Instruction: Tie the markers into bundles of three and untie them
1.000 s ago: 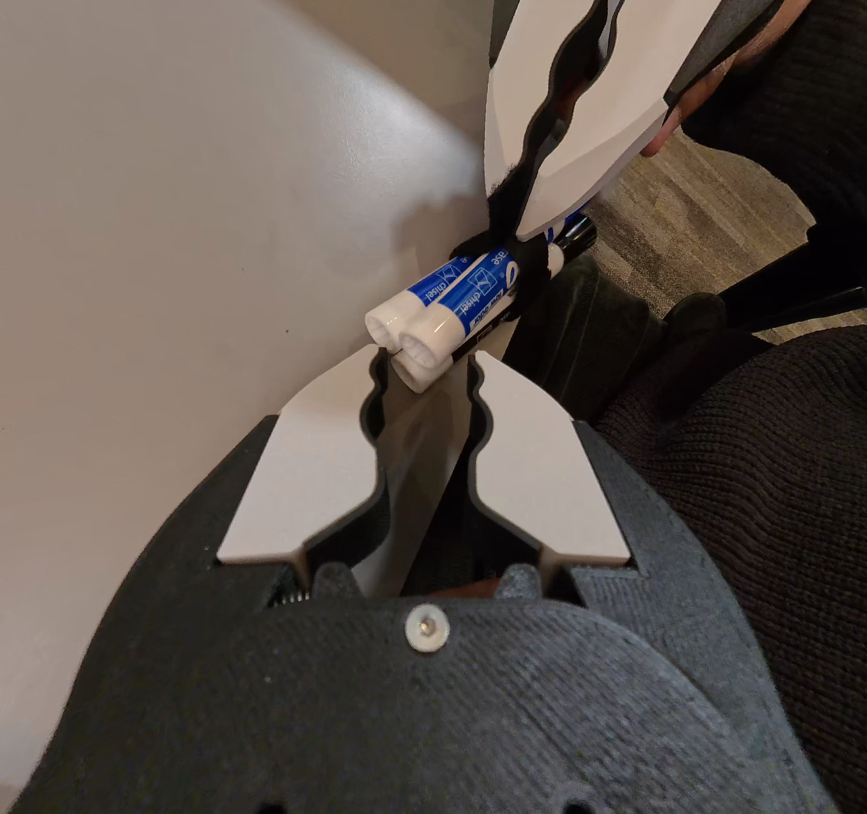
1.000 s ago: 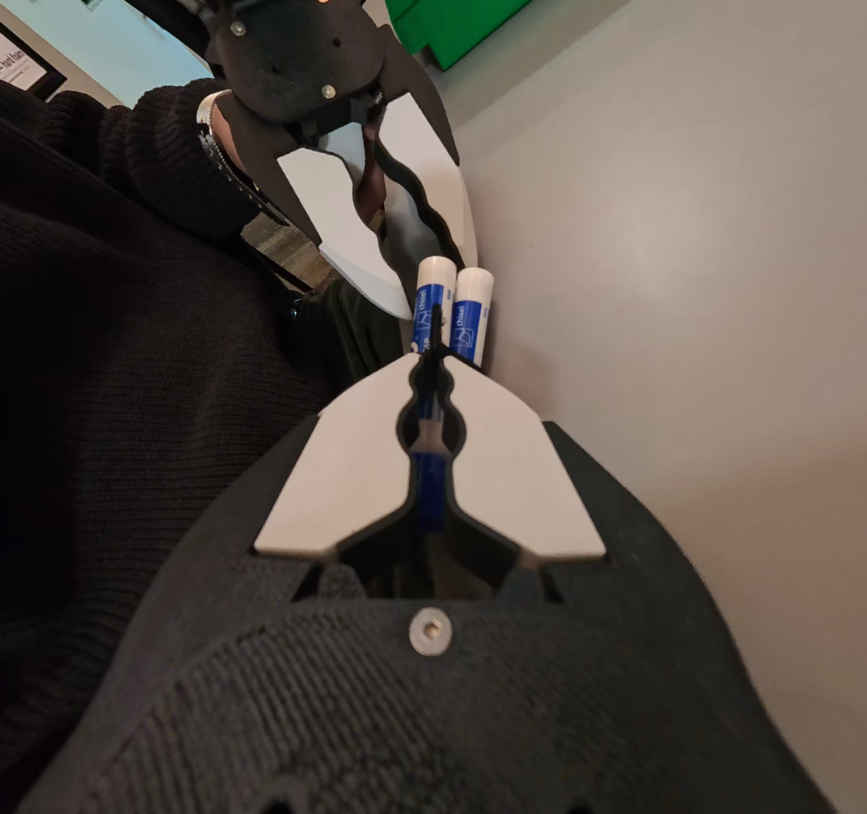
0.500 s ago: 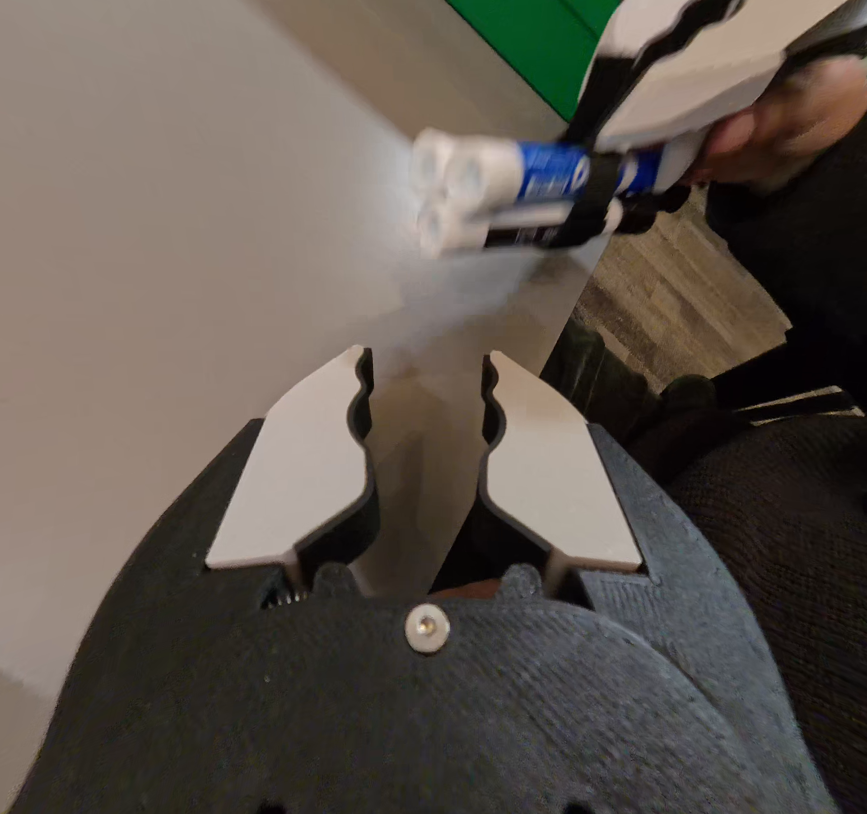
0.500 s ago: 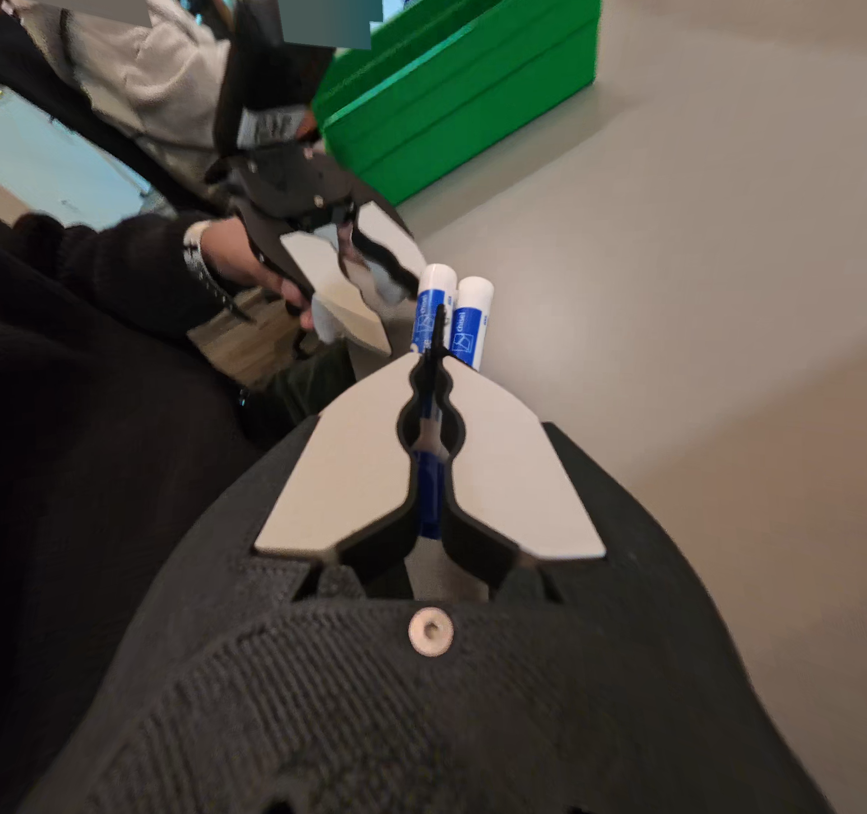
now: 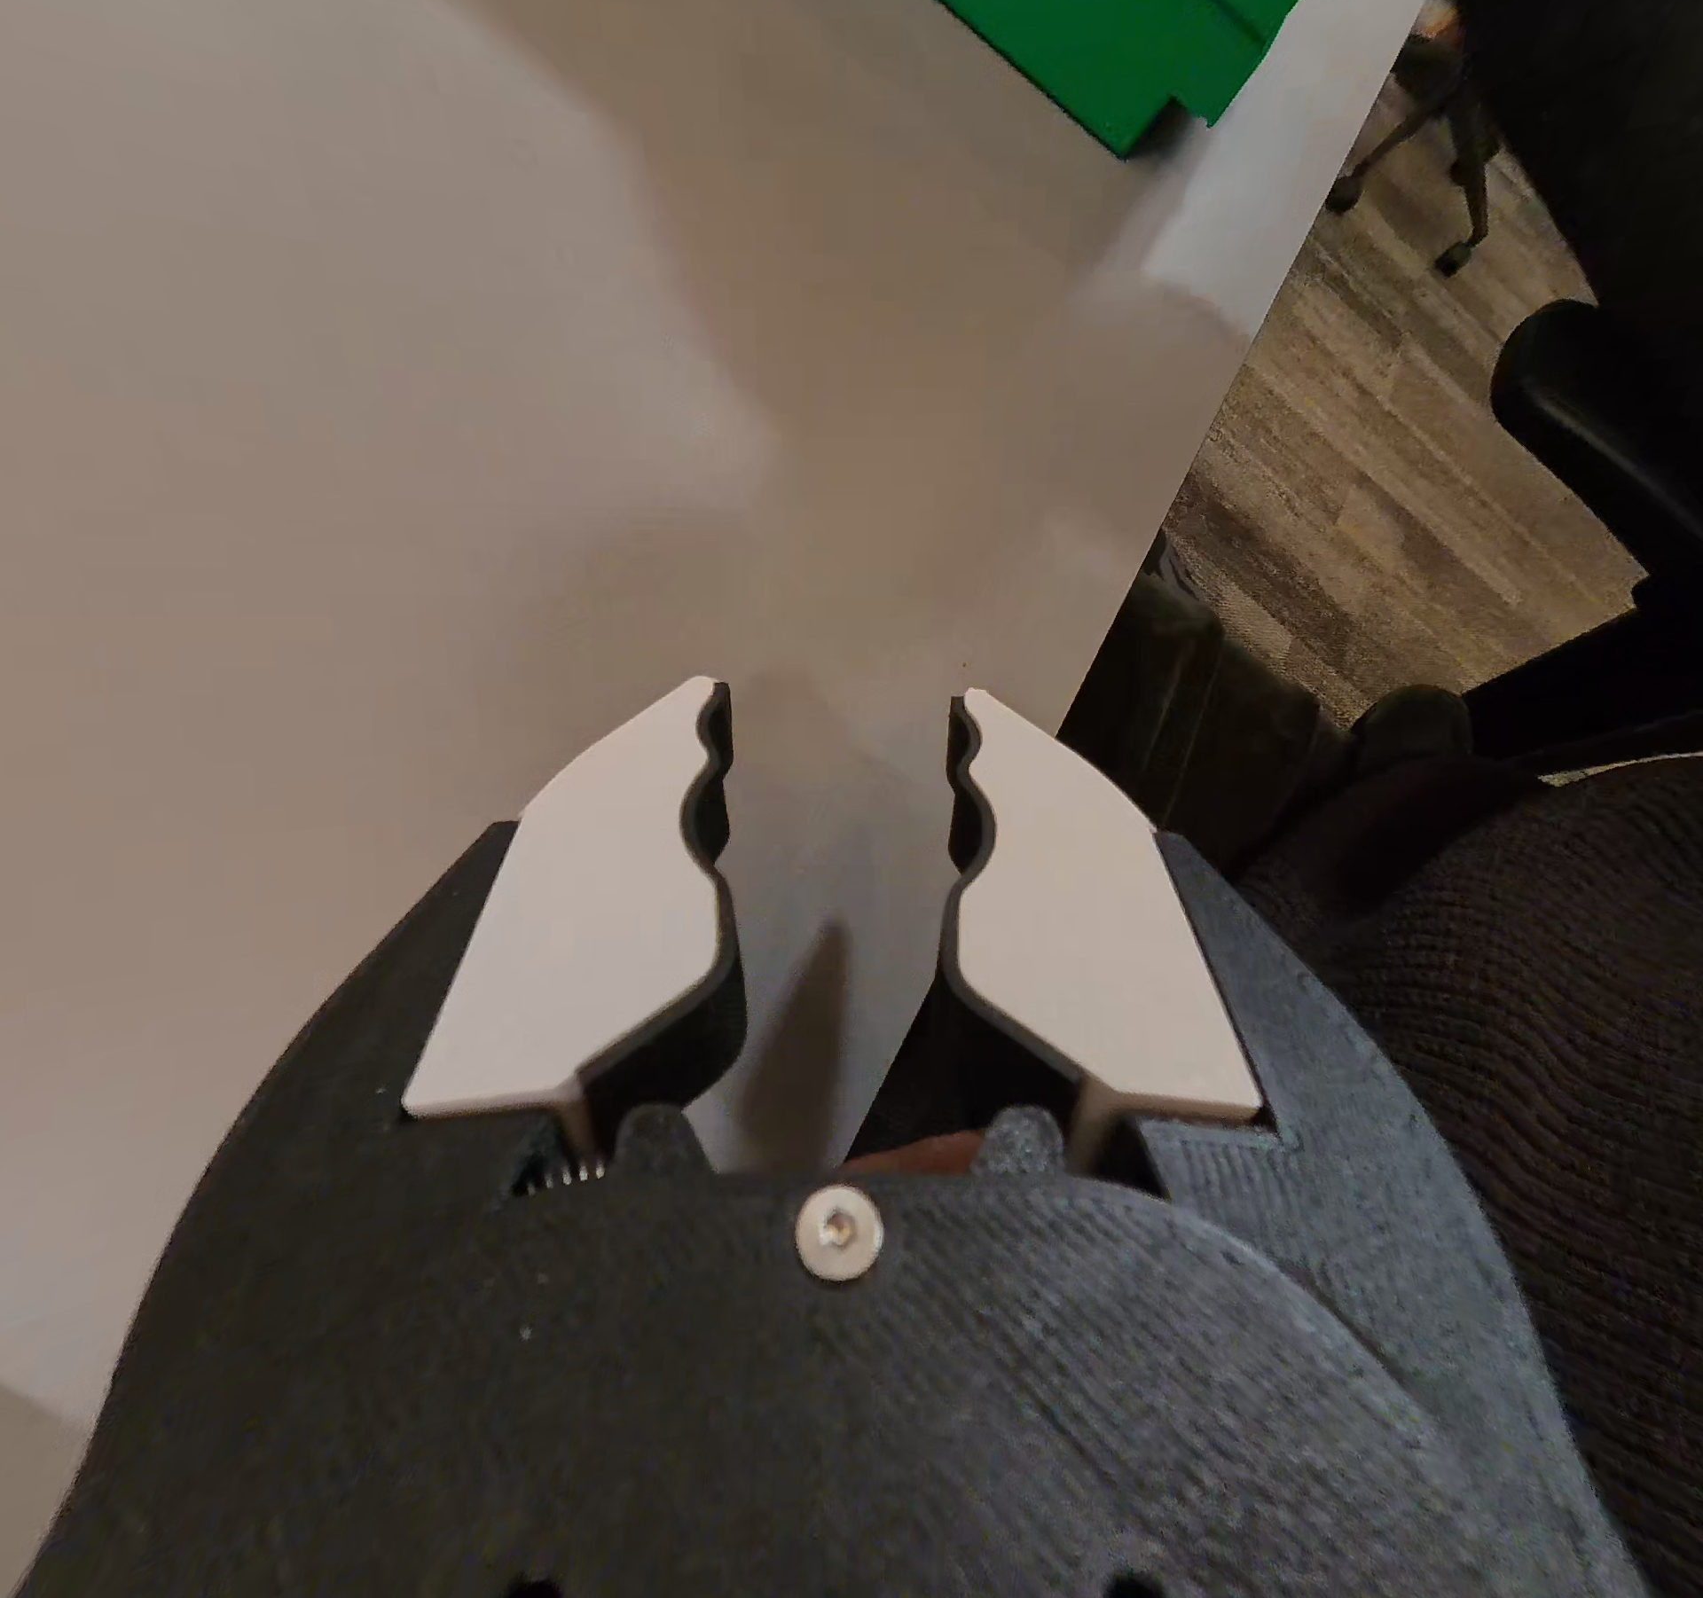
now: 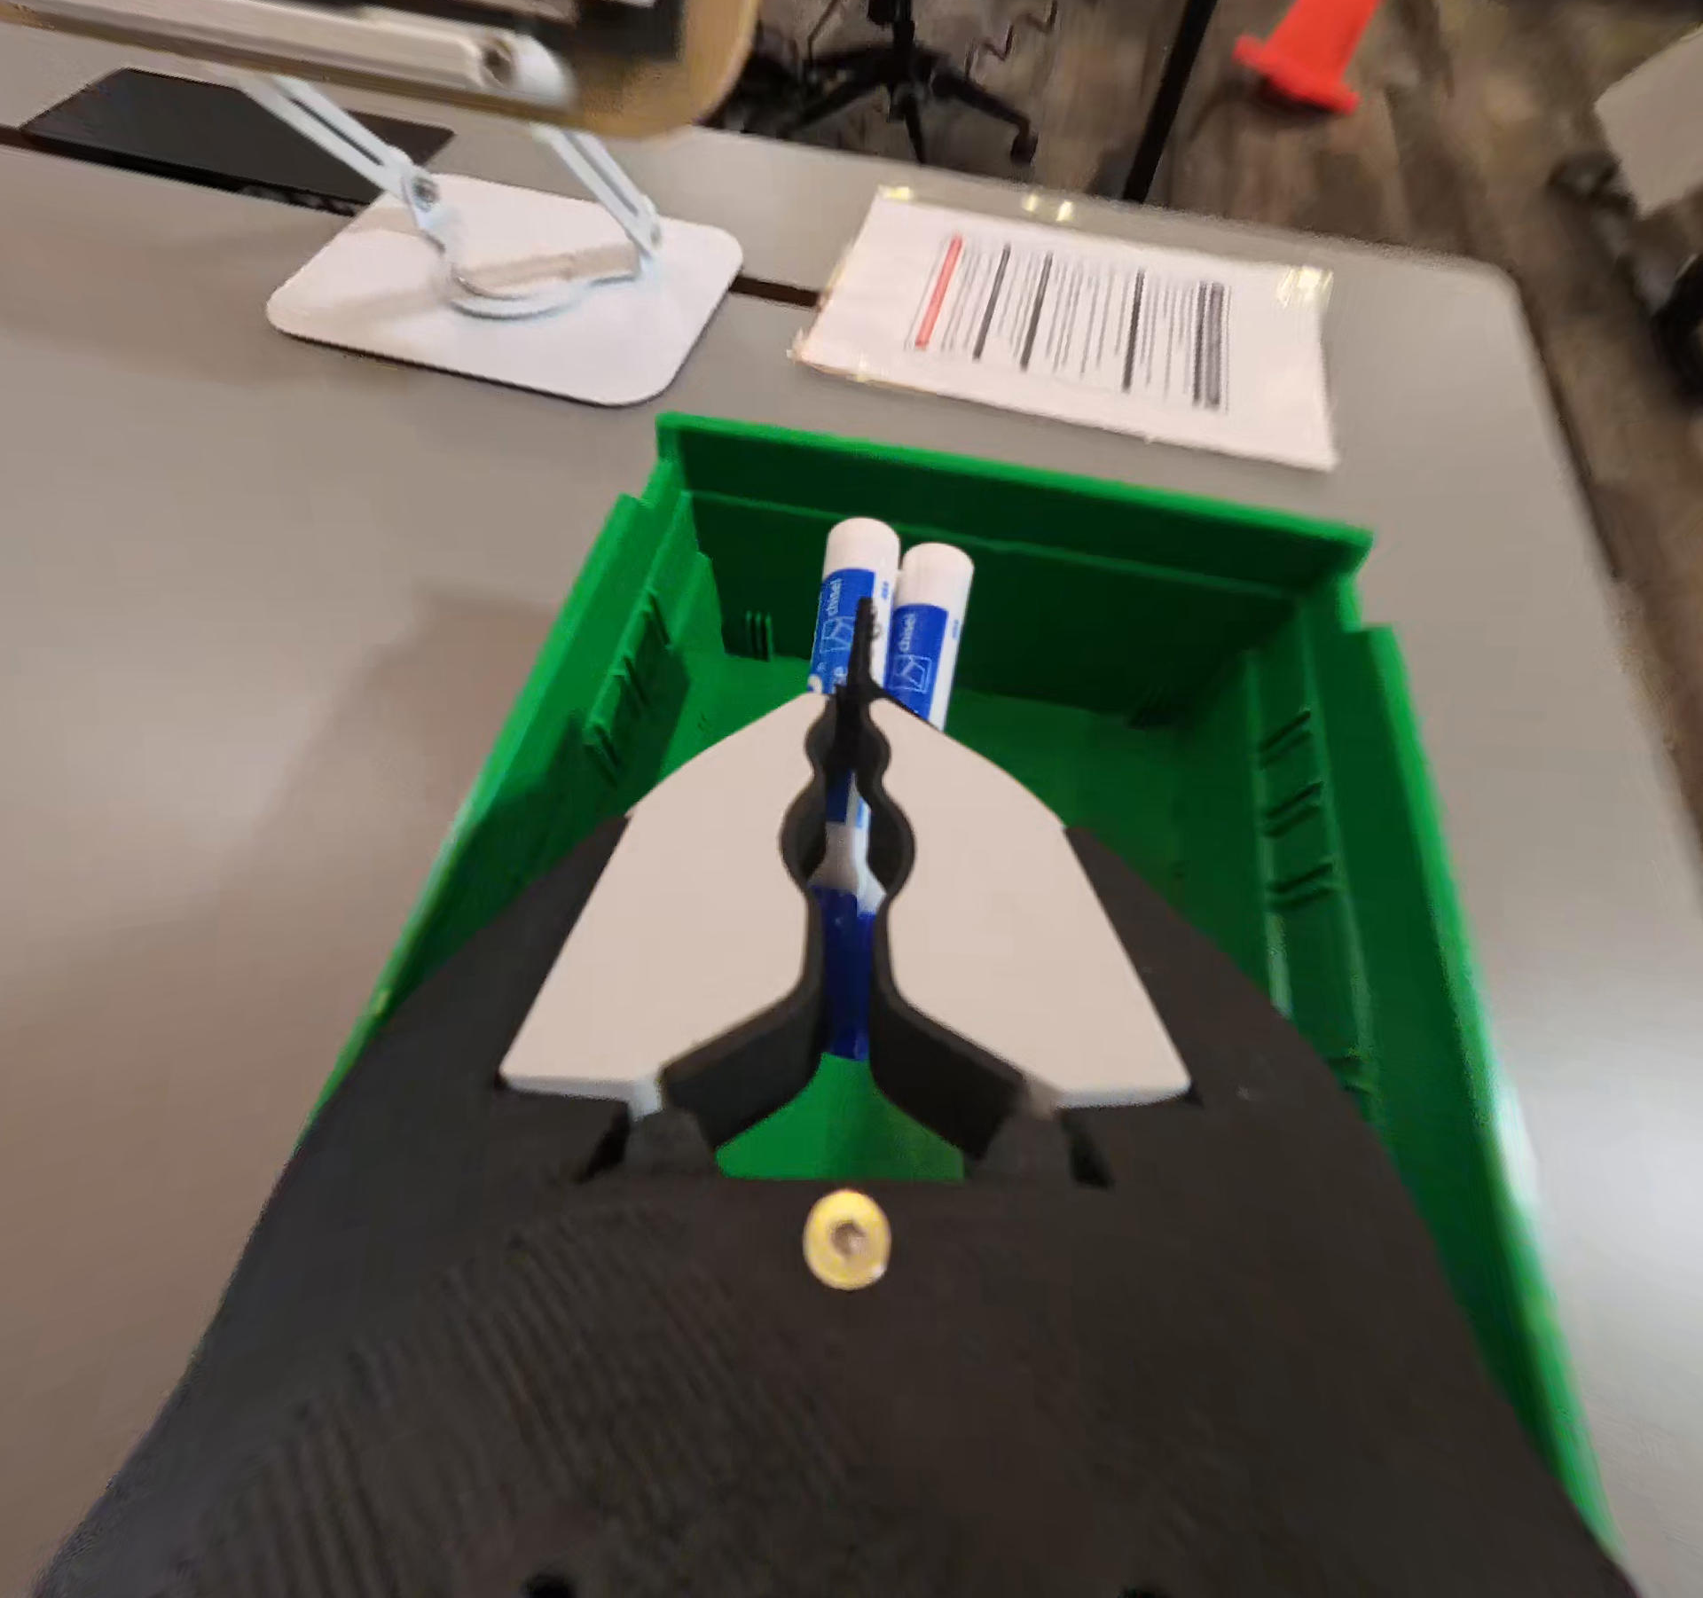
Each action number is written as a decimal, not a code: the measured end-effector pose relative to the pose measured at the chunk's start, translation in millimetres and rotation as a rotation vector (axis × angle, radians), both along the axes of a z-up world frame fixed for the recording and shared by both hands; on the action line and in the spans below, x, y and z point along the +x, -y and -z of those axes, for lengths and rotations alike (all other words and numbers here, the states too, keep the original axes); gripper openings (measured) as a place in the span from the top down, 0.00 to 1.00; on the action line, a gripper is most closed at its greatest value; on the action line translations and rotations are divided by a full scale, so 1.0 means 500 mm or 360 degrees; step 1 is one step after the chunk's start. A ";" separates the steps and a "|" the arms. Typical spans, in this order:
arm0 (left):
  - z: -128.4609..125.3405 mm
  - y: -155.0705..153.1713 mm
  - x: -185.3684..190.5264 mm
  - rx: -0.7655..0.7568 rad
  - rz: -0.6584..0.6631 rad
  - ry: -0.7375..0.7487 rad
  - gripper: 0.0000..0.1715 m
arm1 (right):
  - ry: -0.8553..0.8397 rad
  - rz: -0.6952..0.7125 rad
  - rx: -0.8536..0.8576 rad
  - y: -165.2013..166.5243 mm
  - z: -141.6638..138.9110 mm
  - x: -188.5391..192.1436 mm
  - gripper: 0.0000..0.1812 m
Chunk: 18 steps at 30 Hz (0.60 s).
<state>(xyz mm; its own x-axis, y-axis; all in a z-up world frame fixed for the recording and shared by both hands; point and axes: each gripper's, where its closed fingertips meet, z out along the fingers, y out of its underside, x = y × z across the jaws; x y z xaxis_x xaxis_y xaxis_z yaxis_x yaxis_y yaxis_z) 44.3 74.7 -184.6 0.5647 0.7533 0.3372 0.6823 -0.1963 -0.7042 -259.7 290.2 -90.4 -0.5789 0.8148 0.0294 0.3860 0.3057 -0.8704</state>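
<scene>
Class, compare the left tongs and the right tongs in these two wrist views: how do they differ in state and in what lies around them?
The left tongs stand open and empty; the right tongs are shut on the bundle of markers. The left tongs hang over the bare grey table near its edge; the right tongs hang over the green bin. Both have white fingers on black bodies.

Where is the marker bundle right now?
In the right wrist view, the marker bundle is clamped in the right claw, over the green bin.

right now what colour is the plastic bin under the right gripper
Green; the open plastic bin shows best in the right wrist view.
</scene>
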 end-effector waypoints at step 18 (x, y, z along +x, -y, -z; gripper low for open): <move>0.027 -0.005 0.014 -0.0084 0.0041 0.0051 0.72 | 0.0264 -0.0029 -0.0136 0.080 0.142 -0.023 0.97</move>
